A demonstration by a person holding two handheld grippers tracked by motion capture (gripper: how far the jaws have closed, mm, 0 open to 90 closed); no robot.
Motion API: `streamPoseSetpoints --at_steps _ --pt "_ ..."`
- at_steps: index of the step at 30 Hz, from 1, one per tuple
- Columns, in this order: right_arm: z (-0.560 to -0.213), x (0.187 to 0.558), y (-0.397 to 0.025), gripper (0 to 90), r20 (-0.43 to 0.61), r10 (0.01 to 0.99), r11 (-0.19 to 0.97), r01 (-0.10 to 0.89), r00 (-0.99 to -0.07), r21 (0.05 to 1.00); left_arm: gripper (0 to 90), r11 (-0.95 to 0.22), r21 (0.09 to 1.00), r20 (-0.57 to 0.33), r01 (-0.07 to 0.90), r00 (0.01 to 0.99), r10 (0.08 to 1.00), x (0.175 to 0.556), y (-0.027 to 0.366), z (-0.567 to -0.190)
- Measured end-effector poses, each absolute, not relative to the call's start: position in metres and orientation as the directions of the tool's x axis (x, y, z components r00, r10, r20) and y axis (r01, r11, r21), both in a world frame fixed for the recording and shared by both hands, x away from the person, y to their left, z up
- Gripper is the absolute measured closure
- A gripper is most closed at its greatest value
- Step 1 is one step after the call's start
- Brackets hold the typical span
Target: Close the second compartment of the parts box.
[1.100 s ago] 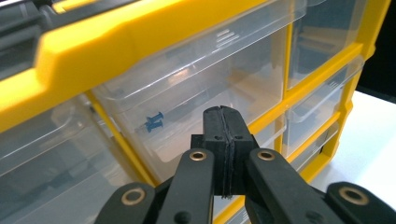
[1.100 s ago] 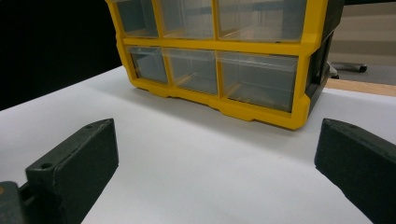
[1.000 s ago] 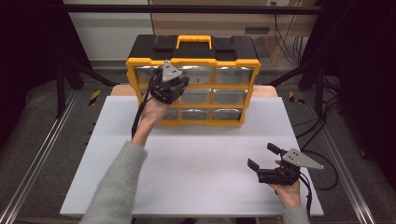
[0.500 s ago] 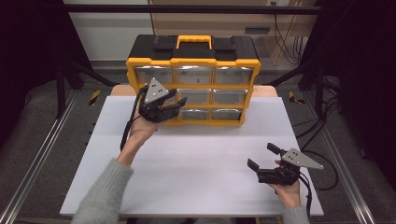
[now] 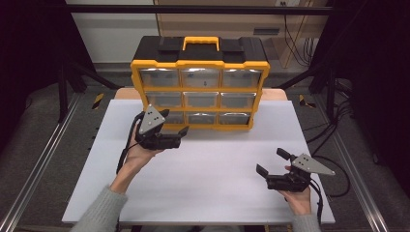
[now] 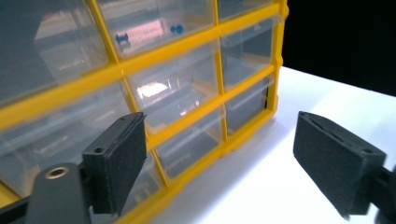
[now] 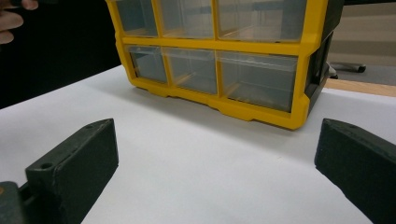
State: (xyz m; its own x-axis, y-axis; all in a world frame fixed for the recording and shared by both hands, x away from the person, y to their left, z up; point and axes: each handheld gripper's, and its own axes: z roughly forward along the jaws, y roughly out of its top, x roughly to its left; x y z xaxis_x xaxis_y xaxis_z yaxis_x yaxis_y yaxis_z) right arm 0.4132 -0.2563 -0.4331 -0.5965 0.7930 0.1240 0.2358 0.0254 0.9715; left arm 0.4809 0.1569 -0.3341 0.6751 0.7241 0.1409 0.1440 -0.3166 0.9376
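Both grippers spread wide, holding nothing, by the drawer box.

The box [image 5: 199,82] stands at the table's [image 5: 208,188] 12 o'clock edge. The left gripper [image 5: 175,126] hovers just before its bottom-left drawer, at 10 o'clock; the right gripper [image 5: 271,163] sits well apart at 4 o'clock.

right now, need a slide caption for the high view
Left gripper, open, beside the yellow drawer organizer; right gripper open above the white table.
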Motion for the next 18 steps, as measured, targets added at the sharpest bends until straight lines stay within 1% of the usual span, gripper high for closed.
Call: streamPoseSetpoints --at_steps 4,6,8,18 --pt "-0.434 0.414 -0.257 0.3 0.110 0.792 0.035 0.225 -0.600 0.974 9.6 -0.294 0.945 0.119 0.144 0.686 0.718 0.473 0.165 -0.341" --pt "-0.433 0.413 -0.256 0.3 0.119 0.794 0.029 0.232 -0.596 0.972 5.3 -0.286 0.946 0.110 0.151 0.683 0.723 0.469 0.168 -0.344" --pt "-0.433 0.413 -0.256 0.3 0.123 0.794 0.027 0.236 -0.595 0.971 3.7 -0.285 0.946 0.108 0.151 0.686 0.720 0.465 0.172 -0.348" --pt "-0.433 0.413 -0.257 0.3 0.117 0.793 0.028 0.228 -0.598 0.973 2.8 -0.284 0.947 0.106 0.149 0.691 0.715 0.446 0.193 -0.371"
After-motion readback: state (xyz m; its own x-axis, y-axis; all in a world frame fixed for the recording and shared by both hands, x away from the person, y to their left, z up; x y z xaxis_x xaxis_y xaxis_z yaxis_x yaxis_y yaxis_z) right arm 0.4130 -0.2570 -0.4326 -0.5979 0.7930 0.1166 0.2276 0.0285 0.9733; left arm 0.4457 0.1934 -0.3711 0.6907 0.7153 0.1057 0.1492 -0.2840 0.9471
